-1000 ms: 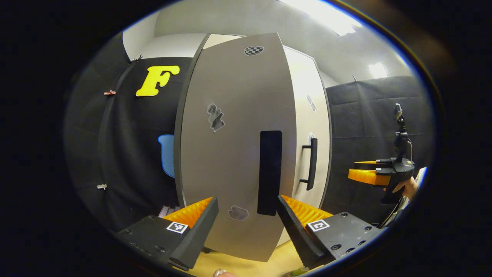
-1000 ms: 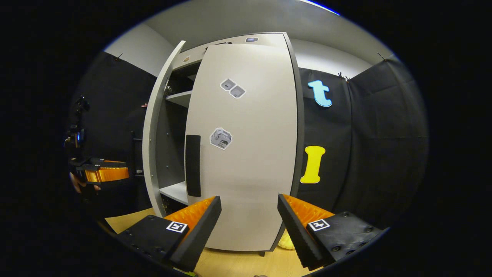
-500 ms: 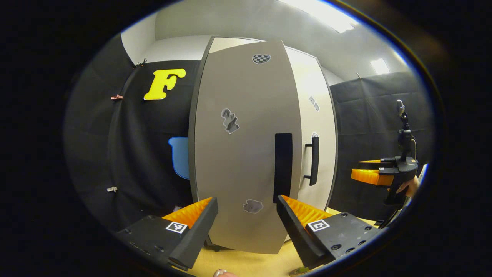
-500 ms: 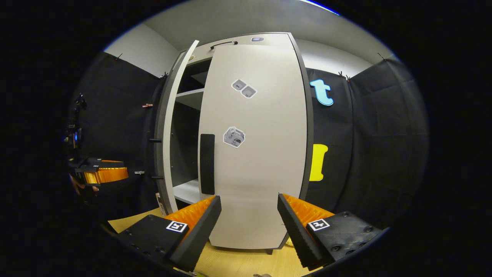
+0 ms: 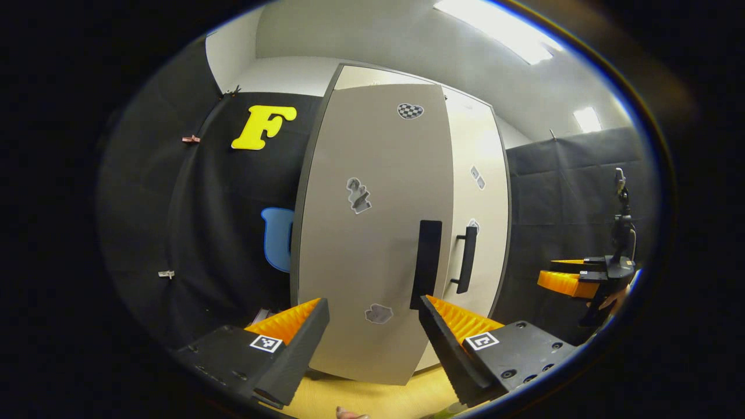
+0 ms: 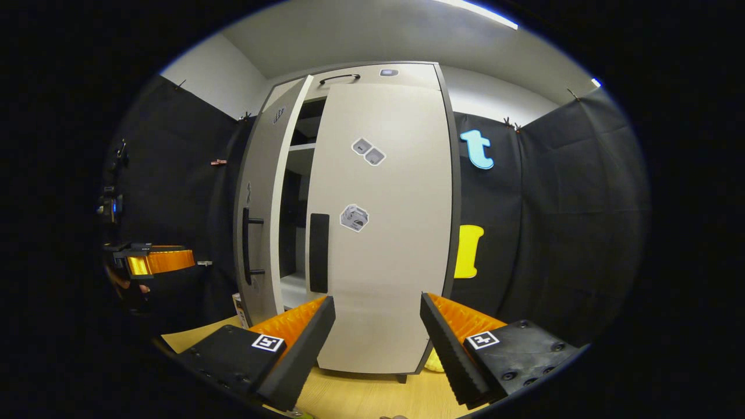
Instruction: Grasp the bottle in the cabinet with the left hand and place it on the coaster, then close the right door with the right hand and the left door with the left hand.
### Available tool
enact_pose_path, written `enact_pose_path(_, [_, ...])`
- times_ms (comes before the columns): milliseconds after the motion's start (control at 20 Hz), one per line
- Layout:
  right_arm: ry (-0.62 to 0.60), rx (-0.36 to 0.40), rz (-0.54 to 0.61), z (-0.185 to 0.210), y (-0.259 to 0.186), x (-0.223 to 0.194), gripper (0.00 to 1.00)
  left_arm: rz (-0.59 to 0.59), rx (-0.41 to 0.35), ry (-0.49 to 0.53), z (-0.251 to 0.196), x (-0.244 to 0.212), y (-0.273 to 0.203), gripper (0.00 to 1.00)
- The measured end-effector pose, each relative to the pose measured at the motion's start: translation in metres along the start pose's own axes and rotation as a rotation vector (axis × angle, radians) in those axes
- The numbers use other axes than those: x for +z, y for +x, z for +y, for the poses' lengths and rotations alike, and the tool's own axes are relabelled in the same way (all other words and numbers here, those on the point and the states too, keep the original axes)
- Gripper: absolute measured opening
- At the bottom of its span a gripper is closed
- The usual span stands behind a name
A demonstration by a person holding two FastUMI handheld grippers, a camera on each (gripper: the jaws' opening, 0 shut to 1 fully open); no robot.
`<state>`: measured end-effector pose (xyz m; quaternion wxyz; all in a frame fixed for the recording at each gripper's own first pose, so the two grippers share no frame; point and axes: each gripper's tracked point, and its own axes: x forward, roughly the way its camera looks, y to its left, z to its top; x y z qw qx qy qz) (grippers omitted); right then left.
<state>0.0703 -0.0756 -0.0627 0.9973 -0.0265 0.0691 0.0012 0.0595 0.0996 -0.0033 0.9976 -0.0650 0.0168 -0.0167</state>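
Facing the cabinet in the left gripper view, the left gripper hangs released, its two orange-and-black fingers spread wide with nothing between them and touching nothing. Past them stands the left door, nearly flush with the cabinet front, a black pad near its free edge. Just beyond that edge is the right door with its black bar handle. Farther right the right gripper is held in a hand in front of the dark cloth.

In the right gripper view, the right gripper is likewise spread wide, empty and clear of everything. The right door lies shut against the frame. The left door stands slightly ajar, leaving a narrow gap through which shelves show. The left gripper hovers off to the left, apart from that door. Wooden tabletop runs under the cabinet. I cannot tell where the bottle and the coaster are.
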Motion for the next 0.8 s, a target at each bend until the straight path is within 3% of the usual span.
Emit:
enact_pose_path(250, [0.015, -0.016, -0.011, 0.0, -0.011, 0.005, 0.97, 0.01, 0.027, 0.081, 0.005, -0.002, -0.008, 0.97])
enact_pose_path(800, [0.035, -0.043, -0.018, -0.005, -0.028, 0.007, 0.97, 0.032, 0.001, 0.11, -0.01, -0.011, -0.016, 0.98])
